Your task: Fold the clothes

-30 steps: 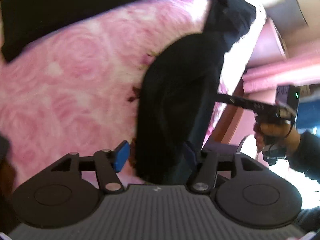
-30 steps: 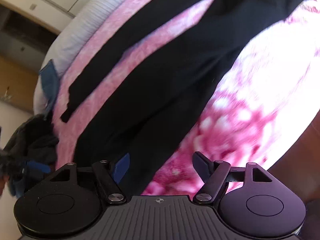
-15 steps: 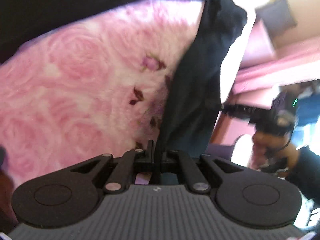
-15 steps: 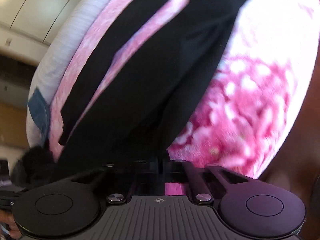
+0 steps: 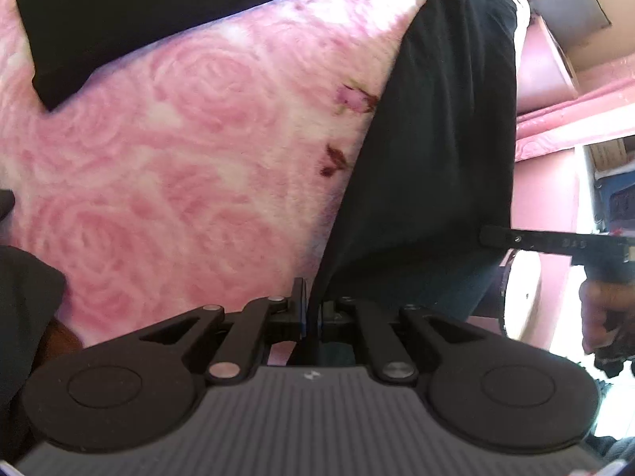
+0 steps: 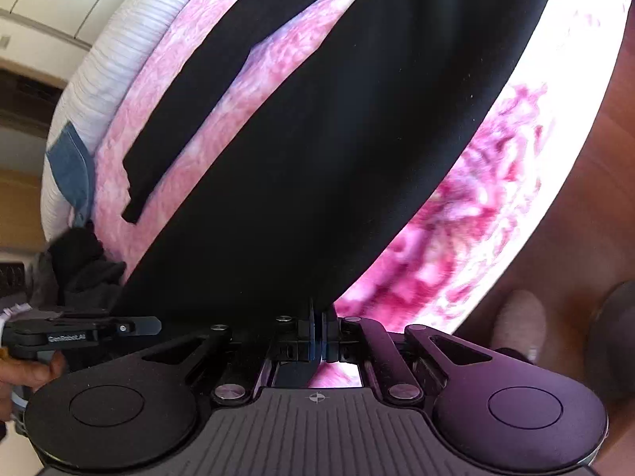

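Note:
Black trousers [image 5: 432,166] lie spread on a pink rose-patterned blanket [image 5: 190,174], with the two legs apart. My left gripper [image 5: 313,309] is shut on the near edge of one trouser leg. My right gripper [image 6: 317,325] is shut on the near edge of the same black trousers [image 6: 317,150], at the wide leg's other corner. The second leg [image 6: 222,79] runs off to the far left. Each gripper shows in the other's view: the right one [image 5: 555,244] at the right edge, the left one [image 6: 87,329] at the lower left.
The blanket [image 6: 444,246] covers a bed with a white ribbed mattress edge [image 6: 119,51]. A dark bundle of clothes [image 6: 83,261] sits at the bed's left end. A brown wooden surface [image 6: 575,218] lies to the right. Pink furniture [image 5: 547,67] stands beyond the bed.
Both grippers were open a second ago and have closed on the trouser edge. The raised, bunched leg now hangs flatter and tauter between them.

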`<state>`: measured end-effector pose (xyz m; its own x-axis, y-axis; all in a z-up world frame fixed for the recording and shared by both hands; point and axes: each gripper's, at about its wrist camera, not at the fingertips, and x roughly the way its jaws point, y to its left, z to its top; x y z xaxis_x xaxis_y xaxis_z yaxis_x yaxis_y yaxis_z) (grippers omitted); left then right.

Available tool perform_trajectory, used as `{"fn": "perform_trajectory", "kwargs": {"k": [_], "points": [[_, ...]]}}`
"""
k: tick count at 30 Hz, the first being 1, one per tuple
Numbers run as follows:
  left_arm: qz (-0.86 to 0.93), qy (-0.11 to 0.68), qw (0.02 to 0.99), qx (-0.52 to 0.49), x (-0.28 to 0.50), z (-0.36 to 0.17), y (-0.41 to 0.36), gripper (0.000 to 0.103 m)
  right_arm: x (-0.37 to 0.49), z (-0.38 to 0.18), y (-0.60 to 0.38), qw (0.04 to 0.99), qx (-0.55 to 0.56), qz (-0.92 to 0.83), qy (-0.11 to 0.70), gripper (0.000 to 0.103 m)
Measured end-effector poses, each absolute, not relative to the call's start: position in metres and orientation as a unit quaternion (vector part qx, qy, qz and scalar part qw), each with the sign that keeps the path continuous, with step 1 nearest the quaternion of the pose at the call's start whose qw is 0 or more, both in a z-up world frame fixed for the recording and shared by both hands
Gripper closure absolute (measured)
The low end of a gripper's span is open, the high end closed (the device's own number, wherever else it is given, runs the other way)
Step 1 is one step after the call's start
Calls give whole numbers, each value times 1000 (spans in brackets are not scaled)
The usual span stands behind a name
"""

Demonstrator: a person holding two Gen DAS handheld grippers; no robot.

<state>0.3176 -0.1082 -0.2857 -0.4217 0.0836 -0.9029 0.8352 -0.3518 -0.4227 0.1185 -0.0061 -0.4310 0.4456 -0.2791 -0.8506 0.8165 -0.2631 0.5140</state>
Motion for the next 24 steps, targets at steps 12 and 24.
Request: {"fn": "perform_trajectory", "kwargs": {"k": [12, 24], "points": [[-640, 456, 318, 530, 335, -294, -87, 80, 89, -438, 19, 538, 635, -496, 247, 65], [-682, 441, 319, 488, 301, -298, -89, 80, 48, -414, 13, 531, 620, -516, 260, 43]]}}
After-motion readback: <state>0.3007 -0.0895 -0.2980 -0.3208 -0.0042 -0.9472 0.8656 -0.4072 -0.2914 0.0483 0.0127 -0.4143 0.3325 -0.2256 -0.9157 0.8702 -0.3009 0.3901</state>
